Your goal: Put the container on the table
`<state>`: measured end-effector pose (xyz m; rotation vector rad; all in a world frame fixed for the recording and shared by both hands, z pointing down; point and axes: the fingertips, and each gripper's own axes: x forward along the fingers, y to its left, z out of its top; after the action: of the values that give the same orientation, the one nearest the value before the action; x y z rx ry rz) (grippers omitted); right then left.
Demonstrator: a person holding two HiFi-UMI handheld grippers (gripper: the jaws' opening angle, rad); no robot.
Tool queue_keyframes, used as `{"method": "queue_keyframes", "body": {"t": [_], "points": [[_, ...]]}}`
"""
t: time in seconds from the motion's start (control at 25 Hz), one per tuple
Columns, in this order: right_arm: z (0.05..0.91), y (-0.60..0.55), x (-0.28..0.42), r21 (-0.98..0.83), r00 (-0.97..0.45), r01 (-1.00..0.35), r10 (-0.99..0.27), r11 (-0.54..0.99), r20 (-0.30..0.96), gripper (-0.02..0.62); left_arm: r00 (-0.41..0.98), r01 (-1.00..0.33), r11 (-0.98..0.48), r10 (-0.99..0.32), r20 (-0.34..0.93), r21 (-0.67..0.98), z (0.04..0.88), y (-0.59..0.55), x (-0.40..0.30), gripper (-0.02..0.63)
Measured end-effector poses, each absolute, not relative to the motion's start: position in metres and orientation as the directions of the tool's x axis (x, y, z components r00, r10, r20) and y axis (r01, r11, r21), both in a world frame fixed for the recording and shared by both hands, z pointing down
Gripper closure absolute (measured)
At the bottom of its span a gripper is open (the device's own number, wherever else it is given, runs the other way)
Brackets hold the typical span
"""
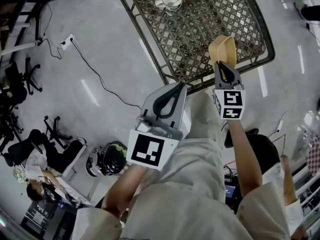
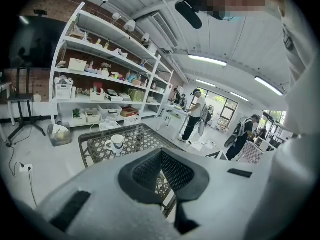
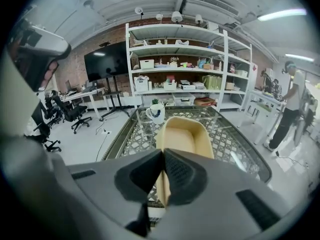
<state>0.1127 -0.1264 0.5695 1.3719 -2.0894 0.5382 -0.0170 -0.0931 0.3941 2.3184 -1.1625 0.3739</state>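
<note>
Container [image 1: 222,48] [image 3: 184,134]: a tan tub, open on top and empty inside. It is over the near part of the desk [image 1: 200,34] [image 3: 235,144] [image 2: 135,138]. I cannot tell if it touches the desk.
Right tongs [image 1: 223,66] [image 3: 162,155]: clenched on the near wall of the Container.
Desk top: metal, all criss-cross, with a dark rim.
Cup [image 1: 171,0] [image 3: 156,113] [image 2: 117,141]: white, standing on the far part of the desk, well apart from the Container.
Left tongs [image 1: 181,86] [image 2: 161,152]: squeezed together with nothing in them, over the floor [image 1: 100,59], near the desk's rim.
Shelves [image 3: 185,69] [image 2: 100,74]: white, full of small things, behind the desk.
</note>
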Motion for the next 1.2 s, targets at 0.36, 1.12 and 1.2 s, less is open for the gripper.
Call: {"method": "queue_keyframes", "body": {"t": [0.36, 1.12, 1.2], "points": [[0.602, -0.136, 0.108, -0.071, -0.301, -0.932, -0.65, 0.355, 0.698, 0.568, 0.58, -0.814, -0.479, -0.657, 0.481, 0.328, 0.402, -0.093, -0.018, 0.583], [0.658, -0.15, 0.086, -0.042, -0.288, -0.902, -0.527, 0.43, 0.8, 0.554, 0.554, -0.832, -0.446, -0.657, 0.511, 0.329, 0.419, -0.092, -0.019, 0.583], [0.658, -0.149, 0.086, -0.04, -0.29, -0.898, -0.522, 0.438, 0.802, 0.552, 0.557, -0.83, -0.449, -0.654, 0.511, 0.33, 0.419, -0.091, -0.018, 0.583]]}}
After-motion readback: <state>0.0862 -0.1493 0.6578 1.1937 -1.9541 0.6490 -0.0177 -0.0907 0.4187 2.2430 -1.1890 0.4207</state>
